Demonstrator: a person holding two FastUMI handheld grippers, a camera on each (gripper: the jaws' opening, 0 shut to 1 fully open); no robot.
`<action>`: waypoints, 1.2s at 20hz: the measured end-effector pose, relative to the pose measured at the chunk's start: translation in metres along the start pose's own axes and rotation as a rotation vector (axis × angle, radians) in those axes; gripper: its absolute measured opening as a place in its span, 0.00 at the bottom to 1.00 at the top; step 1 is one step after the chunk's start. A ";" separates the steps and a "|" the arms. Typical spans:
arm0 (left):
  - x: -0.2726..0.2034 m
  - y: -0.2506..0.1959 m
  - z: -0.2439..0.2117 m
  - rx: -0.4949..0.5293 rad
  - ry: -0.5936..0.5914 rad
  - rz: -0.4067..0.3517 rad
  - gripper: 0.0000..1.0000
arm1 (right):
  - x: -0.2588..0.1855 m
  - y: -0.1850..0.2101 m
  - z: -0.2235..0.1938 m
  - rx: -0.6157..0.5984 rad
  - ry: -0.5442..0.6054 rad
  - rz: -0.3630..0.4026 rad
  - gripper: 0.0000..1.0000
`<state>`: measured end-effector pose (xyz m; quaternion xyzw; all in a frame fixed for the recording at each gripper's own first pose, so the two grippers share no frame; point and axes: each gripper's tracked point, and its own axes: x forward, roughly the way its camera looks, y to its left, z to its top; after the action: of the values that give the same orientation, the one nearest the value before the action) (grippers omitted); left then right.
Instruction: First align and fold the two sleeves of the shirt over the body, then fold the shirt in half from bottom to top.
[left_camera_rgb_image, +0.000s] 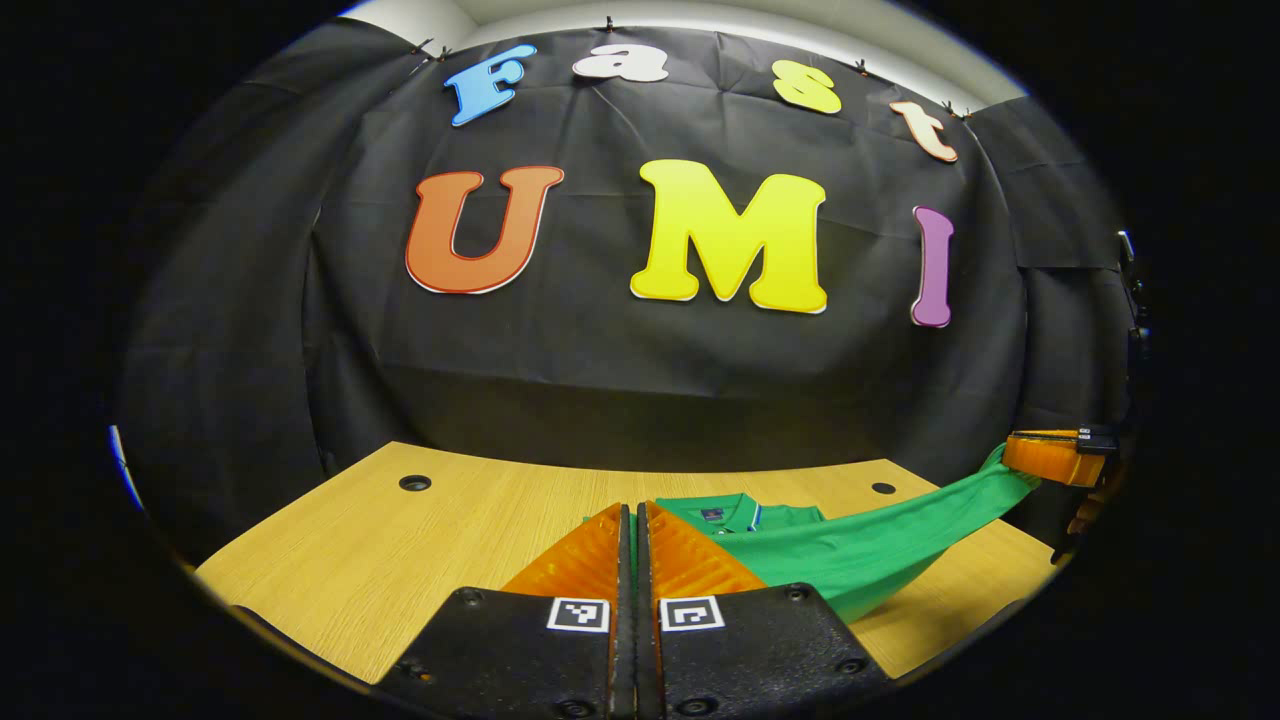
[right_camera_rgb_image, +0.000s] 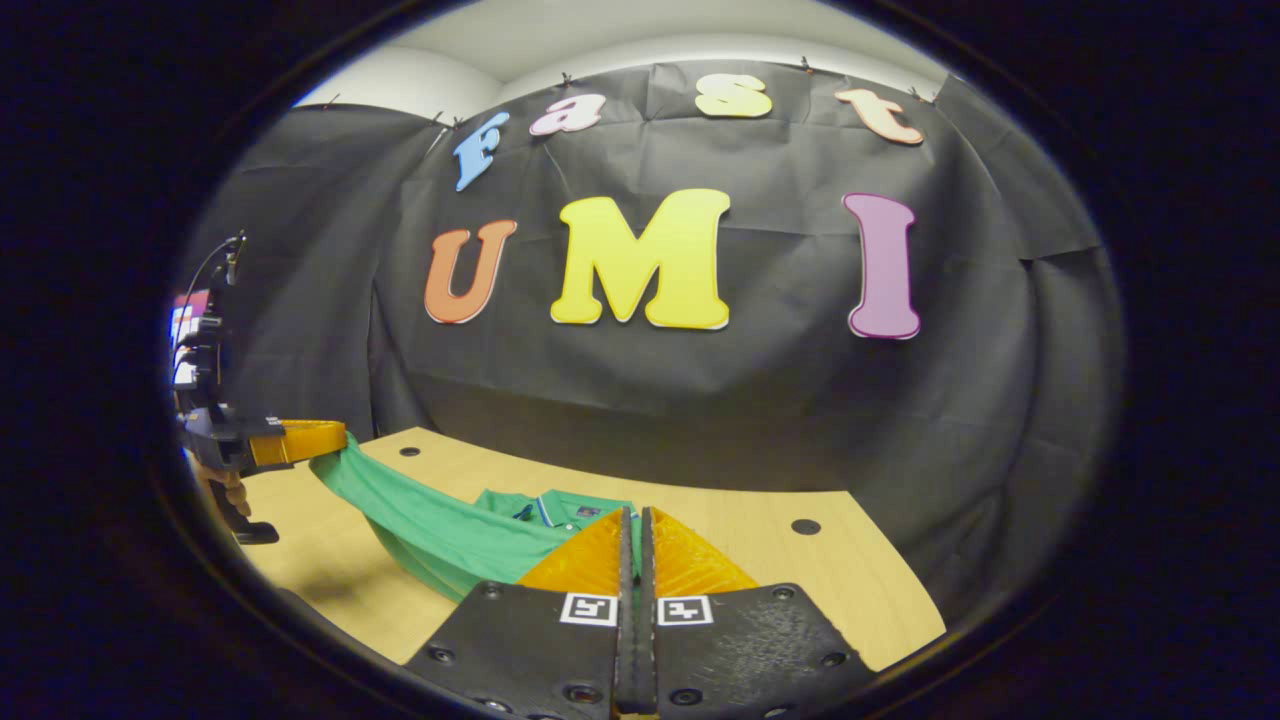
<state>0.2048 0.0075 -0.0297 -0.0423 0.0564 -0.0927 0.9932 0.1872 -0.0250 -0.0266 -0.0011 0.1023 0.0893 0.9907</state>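
Pinching the green shirt (left_camera_rgb_image: 880, 555) at both ends, the left gripper (left_camera_rgb_image: 633, 535) and right gripper (right_camera_rgb_image: 634, 540) are each clamped on its cloth, lifting it stretched above the table (left_camera_rgb_image: 420, 560); its collar lies between them.

A light wooden table (left_camera_rgb_image: 380, 560) stood before the booth's black cloth wall (left_camera_rgb_image: 600, 350). Small dark round holes sat near the table's far corners (left_camera_rgb_image: 415, 483) (left_camera_rgb_image: 883, 488). Above the cloth, a pale wall (right_camera_rgb_image: 480, 50) met the ceiling.
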 end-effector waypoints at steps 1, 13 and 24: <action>0.015 0.002 -0.002 0.006 0.005 0.006 0.06 | 0.017 0.000 -0.002 -0.003 0.011 -0.002 0.03; 0.192 0.020 -0.075 0.074 0.157 0.027 0.06 | 0.219 -0.044 -0.061 -0.028 0.176 -0.098 0.00; 0.262 0.026 -0.116 0.097 0.225 0.035 0.09 | 0.299 -0.059 -0.115 0.003 0.243 -0.147 0.06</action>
<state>0.4515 -0.0251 -0.1743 0.0177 0.1638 -0.0819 0.9829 0.4620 -0.0328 -0.2013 -0.0180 0.2216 0.0153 0.9749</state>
